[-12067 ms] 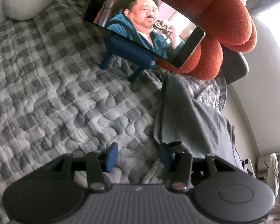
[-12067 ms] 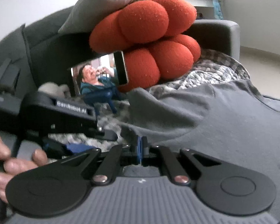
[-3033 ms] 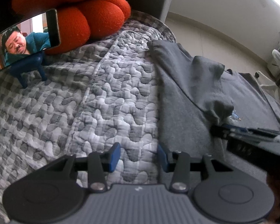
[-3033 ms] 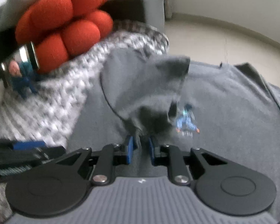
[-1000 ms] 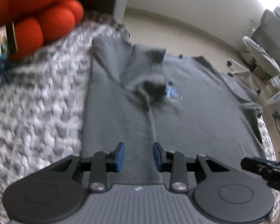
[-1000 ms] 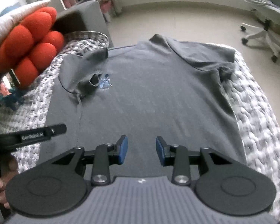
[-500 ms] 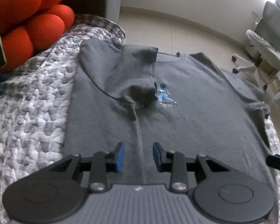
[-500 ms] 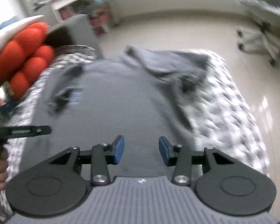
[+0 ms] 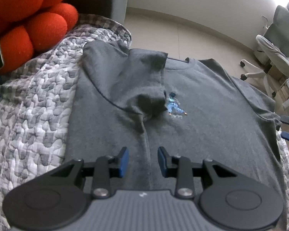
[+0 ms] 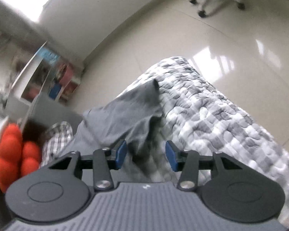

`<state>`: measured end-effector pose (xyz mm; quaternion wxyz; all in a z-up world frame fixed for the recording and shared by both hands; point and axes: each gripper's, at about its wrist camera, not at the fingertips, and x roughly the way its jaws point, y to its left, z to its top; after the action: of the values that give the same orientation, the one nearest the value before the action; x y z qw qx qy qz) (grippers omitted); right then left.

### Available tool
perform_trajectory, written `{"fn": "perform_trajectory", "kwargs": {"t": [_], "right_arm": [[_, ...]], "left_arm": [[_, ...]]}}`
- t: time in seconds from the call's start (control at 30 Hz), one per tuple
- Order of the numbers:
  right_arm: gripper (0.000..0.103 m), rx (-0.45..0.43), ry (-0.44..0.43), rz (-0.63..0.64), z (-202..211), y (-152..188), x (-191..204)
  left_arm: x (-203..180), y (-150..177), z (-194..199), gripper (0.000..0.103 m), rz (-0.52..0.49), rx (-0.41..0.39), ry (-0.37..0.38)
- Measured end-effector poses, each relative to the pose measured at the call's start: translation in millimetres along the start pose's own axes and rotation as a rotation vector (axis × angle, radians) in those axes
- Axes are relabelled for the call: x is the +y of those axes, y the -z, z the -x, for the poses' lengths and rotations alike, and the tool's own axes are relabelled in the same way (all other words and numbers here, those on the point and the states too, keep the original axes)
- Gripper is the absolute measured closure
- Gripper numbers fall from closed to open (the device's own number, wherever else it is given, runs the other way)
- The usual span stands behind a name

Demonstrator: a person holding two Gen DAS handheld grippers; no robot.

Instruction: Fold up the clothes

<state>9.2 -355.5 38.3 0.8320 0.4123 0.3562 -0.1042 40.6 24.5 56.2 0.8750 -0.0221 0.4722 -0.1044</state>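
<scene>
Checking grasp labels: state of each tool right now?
Left tool: open, empty, over the grey T-shirt.
Right tool: open, jaws just widening around the shirt's sleeve, not gripping.

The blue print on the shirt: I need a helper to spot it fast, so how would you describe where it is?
Find the grey T-shirt spread over the quilted checked blanket. Below its collar, beside the folded-in sleeve, sits the small blue print, the only colour on the plain grey fabric.

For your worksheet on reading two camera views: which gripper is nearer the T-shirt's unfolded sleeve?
Right. The right gripper is open at the unfolded sleeve. The left gripper is over the T-shirt's lower middle, far from it.
</scene>
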Motion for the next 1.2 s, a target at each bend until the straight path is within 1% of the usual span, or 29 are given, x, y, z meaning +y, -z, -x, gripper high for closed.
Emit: {"fn": "perform_trajectory", "kwargs": {"t": [0.13,0.2,0.3,0.33,0.4,0.47,0.5,0.7,0.8,0.83,0.93,1.03,1.17,1.2], "right_arm": [[0.050,-0.020,-0.013,-0.105,-12,-7,-8],[0.050,-0.036,-0.009,-0.106,-15,-7,-6],[0.049,-0.057,-0.005,-0.062,-17,-2,4],[0.051,-0.063,-0.004,-0.047,-18,-1,7],[0.074,-0.069,0.005,-0.005,-22,1,13],[0.082,-0.093,0.029,0.035,-23,6,19],[0.088,-0.108,0.040,0.057,-23,8,22],[0.094,-0.190,0.047,0.215,-12,19,52],[0.096,-0.224,0.029,0.302,-8,25,71],[0.096,-0.233,0.024,0.335,-8,27,77],[0.097,-0.232,0.000,0.540,-13,52,110],[0.098,-0.227,-0.024,0.746,-19,78,143],[0.098,-0.108,-0.003,1.086,-42,130,171],[0.098,-0.088,-0.007,1.138,-43,138,172]], "left_arm": [[4,-1,-2,0.070,0.010,0.001,-0.001],[5,-2,-3,0.070,0.017,0.004,0.002],[3,-2,-2,0.070,0.022,-0.003,0.009],[3,-3,-1,0.070,0.023,-0.006,0.014],[5,-5,0,0.069,0.034,-0.009,0.023],[7,-6,0,0.069,0.044,-0.008,0.026],[8,-6,0,0.069,0.049,-0.006,0.027],[3,-5,0,0.069,0.051,0.001,0.064],[1,-5,1,0.069,0.047,-0.002,0.072],[2,-6,2,0.069,0.052,-0.002,0.074],[7,-8,3,0.069,0.076,-0.005,0.078],[12,-9,2,0.068,0.088,-0.007,0.066],[18,-10,3,0.066,0.096,-0.015,0.048],[19,-10,4,0.066,0.091,-0.020,0.040]]}}
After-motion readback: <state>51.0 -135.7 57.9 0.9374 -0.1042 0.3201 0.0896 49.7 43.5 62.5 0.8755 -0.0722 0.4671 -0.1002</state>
